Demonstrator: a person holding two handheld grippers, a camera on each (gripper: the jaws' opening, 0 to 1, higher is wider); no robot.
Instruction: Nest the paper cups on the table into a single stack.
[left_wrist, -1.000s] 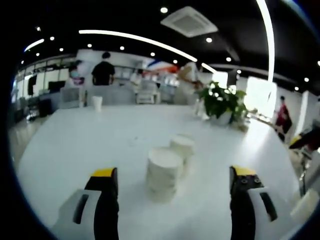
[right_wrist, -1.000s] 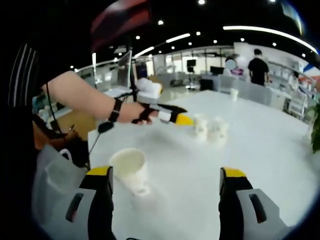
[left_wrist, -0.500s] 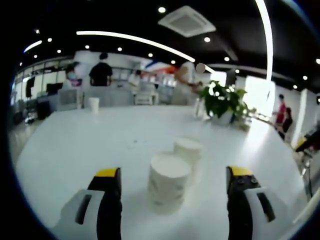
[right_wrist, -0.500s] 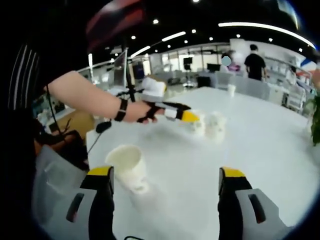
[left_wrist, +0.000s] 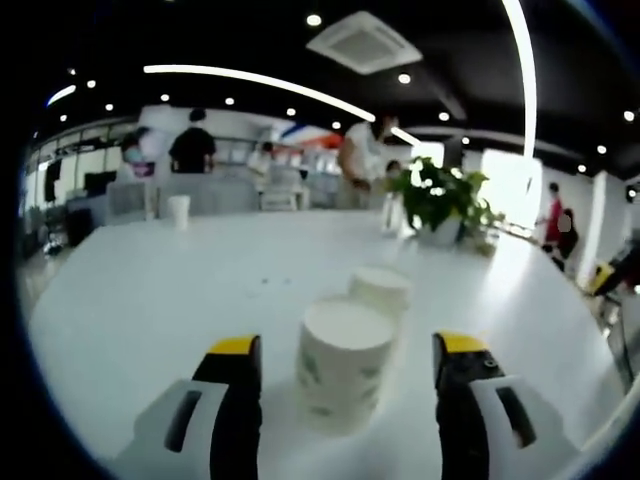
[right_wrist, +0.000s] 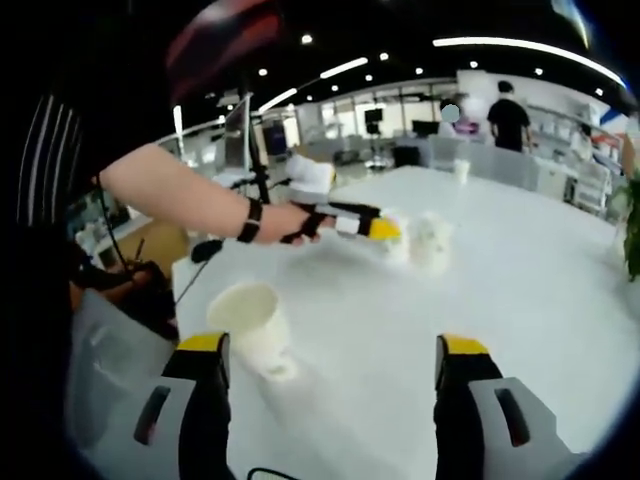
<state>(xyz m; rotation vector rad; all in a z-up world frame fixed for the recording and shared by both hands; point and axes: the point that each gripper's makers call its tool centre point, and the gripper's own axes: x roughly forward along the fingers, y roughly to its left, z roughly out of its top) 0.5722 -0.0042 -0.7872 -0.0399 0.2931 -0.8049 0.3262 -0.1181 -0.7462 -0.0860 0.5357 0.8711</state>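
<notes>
In the left gripper view, an upside-down white paper cup (left_wrist: 345, 362) with a faint green print stands on the white table (left_wrist: 160, 290), between the jaws of my left gripper (left_wrist: 347, 346). The jaws stand open, with a gap on each side of the cup. A second upside-down cup (left_wrist: 381, 289) stands just behind it. In the right gripper view, an upright paper cup (right_wrist: 250, 322) stands ahead of the left jaw of my open right gripper (right_wrist: 332, 345). Farther off, a hand holds the left gripper (right_wrist: 358, 223) at the two cups (right_wrist: 428, 240).
A lone cup (left_wrist: 179, 211) stands at the table's far edge. A potted plant (left_wrist: 436, 199) sits at the back right. People stand beyond the table. In the right gripper view, the person's arm (right_wrist: 170, 190) reaches across from the left, and the table edge (right_wrist: 185, 290) is near.
The left gripper has moved closer to the near upside-down cup, and its jaws have narrowed somewhat around it. The right gripper has barely moved.
</notes>
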